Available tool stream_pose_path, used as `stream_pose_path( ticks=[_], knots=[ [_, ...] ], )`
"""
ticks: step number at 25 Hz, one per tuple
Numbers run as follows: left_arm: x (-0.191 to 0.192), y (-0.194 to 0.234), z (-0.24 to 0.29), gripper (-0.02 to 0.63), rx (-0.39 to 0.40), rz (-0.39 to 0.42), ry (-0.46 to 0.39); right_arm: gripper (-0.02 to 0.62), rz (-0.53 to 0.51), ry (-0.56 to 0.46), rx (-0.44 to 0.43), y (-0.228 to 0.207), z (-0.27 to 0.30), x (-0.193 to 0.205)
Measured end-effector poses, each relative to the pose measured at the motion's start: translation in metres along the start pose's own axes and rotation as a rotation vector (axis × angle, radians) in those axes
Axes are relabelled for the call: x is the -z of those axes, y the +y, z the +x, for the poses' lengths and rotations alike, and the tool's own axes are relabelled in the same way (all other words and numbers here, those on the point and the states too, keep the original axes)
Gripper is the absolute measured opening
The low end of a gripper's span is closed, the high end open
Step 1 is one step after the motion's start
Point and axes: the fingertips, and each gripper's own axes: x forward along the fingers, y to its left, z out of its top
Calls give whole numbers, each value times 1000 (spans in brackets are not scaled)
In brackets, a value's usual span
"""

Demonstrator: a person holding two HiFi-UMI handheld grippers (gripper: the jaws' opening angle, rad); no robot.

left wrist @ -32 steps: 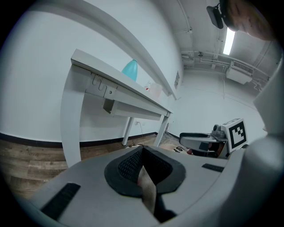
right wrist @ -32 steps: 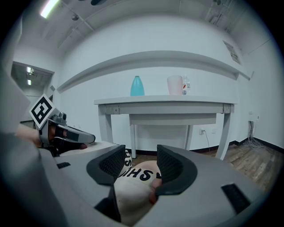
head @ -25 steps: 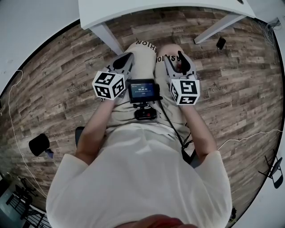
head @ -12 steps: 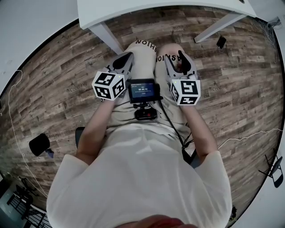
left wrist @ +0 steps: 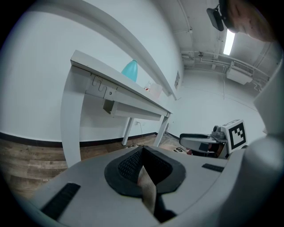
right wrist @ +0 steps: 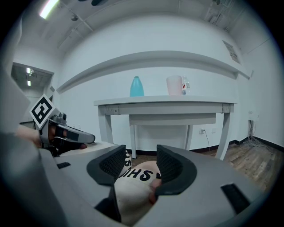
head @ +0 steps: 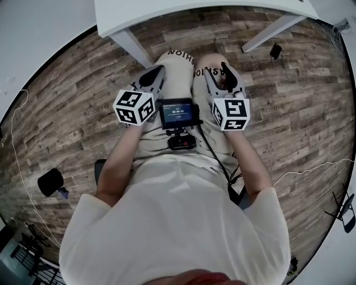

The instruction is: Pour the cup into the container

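On the white table (right wrist: 168,101) stand a teal cone-shaped vessel (right wrist: 136,86) and a pale translucent cup (right wrist: 174,85), with a small bottle (right wrist: 185,85) beside the cup. The left gripper view shows the same teal vessel (left wrist: 130,71) and cup (left wrist: 155,91) from below. Both grippers rest on the person's thighs, well short of the table. My left gripper (head: 154,77) (left wrist: 142,162) is shut with nothing in it. My right gripper (head: 223,75) (right wrist: 138,166) is open, and only the trouser knee shows between its pads.
The table's edge (head: 183,12) lies just ahead of the knees, with its legs (head: 132,47) at left and right. The floor is wood plank (head: 67,100). A chest camera (head: 178,114) sits between the grippers. Cables and a dark object (head: 50,181) lie on the floor.
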Motion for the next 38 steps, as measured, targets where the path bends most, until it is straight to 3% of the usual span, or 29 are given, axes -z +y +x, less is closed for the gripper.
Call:
stream_pose_path(
  ticks=[5, 10, 15, 21, 38],
  knots=[
    [-2, 1, -6, 11, 22, -76, 0, 221, 39, -8, -4, 0, -6, -5],
    [-1, -8, -8, 11, 11, -27, 8, 221, 33, -10, -10, 3, -11, -5],
    [4, -16, -18, 11, 13, -46, 11, 221, 45, -23, -14, 10, -29, -7],
    [19, -40, -34, 11, 11, 0, 21, 218, 38, -42, -12, 19, -60, -3],
    [45, -59, -89, 11, -11, -14, 0, 216, 7, -38, -50, 62, -99, 6]
  ],
)
